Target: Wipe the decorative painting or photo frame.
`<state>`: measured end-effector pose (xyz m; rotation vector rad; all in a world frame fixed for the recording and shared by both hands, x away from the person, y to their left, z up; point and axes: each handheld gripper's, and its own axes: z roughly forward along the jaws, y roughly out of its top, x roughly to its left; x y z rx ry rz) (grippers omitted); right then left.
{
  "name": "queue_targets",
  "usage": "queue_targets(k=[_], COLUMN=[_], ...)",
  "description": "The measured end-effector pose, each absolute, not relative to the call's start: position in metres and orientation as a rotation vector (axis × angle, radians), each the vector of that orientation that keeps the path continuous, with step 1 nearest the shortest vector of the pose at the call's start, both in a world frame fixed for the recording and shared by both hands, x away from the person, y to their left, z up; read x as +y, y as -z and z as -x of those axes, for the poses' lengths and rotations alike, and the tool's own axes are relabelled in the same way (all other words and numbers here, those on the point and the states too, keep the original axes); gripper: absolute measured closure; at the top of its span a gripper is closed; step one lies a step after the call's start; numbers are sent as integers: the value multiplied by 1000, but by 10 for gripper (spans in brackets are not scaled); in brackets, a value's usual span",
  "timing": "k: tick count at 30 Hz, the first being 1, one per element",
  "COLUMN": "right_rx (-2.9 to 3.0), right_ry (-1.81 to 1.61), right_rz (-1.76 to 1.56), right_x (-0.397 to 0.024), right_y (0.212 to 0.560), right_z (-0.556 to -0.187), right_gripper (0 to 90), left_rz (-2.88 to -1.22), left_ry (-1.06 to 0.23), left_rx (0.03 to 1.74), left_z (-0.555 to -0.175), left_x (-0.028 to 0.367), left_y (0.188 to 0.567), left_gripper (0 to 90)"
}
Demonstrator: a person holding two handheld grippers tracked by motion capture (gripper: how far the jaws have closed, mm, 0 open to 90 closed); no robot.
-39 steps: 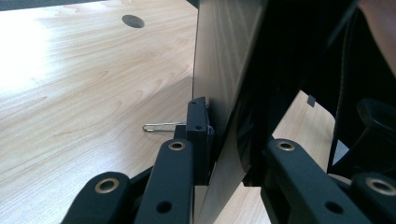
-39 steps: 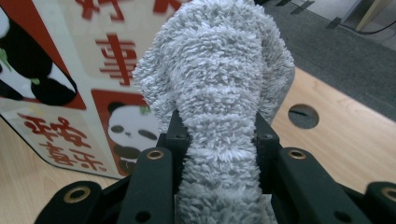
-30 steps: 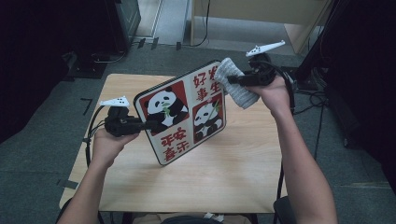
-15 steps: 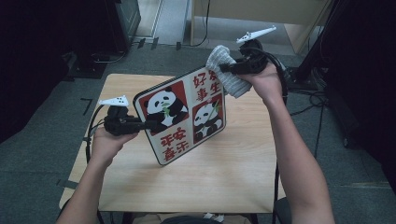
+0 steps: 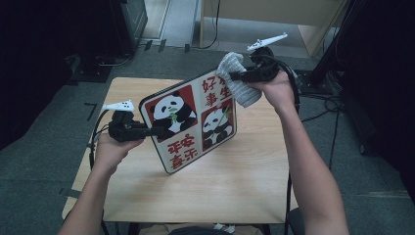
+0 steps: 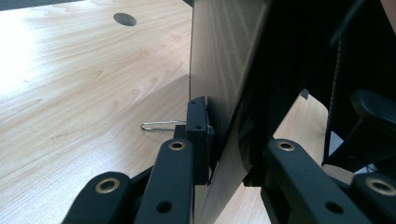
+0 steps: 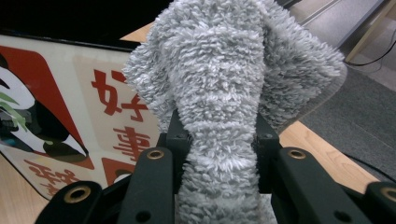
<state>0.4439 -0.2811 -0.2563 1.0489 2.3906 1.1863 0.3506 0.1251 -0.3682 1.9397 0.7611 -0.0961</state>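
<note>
A panda-printed board (image 5: 193,120) with red characters is held tilted above the wooden table (image 5: 244,181). My left gripper (image 5: 159,131) is shut on the board's left edge; in the left gripper view the board's edge (image 6: 224,93) is clamped between the jaws. My right gripper (image 5: 234,76) is shut on a fluffy grey cloth (image 5: 237,81) at the board's upper right corner. In the right gripper view the cloth (image 7: 224,93) bulges up between the jaws, with the board (image 7: 70,107) behind it to the left.
A small wire clip (image 6: 156,126) lies on the table, and a round cable hole (image 6: 125,19) sits farther off. Cables (image 5: 323,105) and dark equipment (image 5: 127,19) stand on the floor beyond the table. A chair arm (image 6: 373,112) is at the right.
My right gripper has carried the cloth up and left along the board's top right corner. The left gripper and the board have stayed put.
</note>
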Motion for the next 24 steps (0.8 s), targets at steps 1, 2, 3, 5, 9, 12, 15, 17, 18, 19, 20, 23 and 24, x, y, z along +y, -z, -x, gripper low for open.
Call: queue_targets(k=[1, 2, 3, 5, 9, 12, 15, 17, 18, 19, 20, 23, 24], right_rx=[2396, 2399, 2401, 2403, 2408, 2409, 2415, 2418, 2419, 2422, 2424, 2426, 2427], right_ry=[-1184, -1181, -1180, -1179, -1178, -1183, -1176, -1179, -1180, -1182, -1181, -1185, -1186], right_rz=[-1046, -1049, -1052, -1049, -1050, -1052, -1052, -1058, -1060, -1064, -1063, -1064, -1059], right_x=[-281, -281, -281, -281, -280, -281, -280, -281, -281, -282, -282, -283, -284], right_y=[257, 258, 259, 261, 265, 267, 270, 273, 274, 276, 277, 281, 282], right_z=[-444, -444, -443, -444, -443, -443, -443, -442, -442, -442, -442, -441, -441], right_gripper=[689, 689, 689, 689, 689, 689, 689, 689, 689, 689, 689, 690, 690], left_rz=[-1940, -1940, -1938, -1935, -1936, -1938, -1940, -1940, -1941, -1940, -1940, -1940, -1940], left_ry=[97, 101, 106, 111, 109, 110, 110, 109, 110, 110, 110, 110, 110], left_rx=[761, 760, 759, 758, 759, 759, 755, 754, 754, 755, 755, 755, 755], left_z=[-351, -351, -351, -351, -351, -351, -351, -351, -351, -351, -351, -351, -351], left_x=[125, 125, 125, 126, 125, 125, 126, 126, 126, 125, 125, 125, 125], left_y=[368, 368, 369, 369, 369, 369, 369, 369, 369, 369, 369, 369, 369], left_gripper=[784, 783, 781, 777, 778, 779, 777, 777, 777, 777, 778, 778, 778])
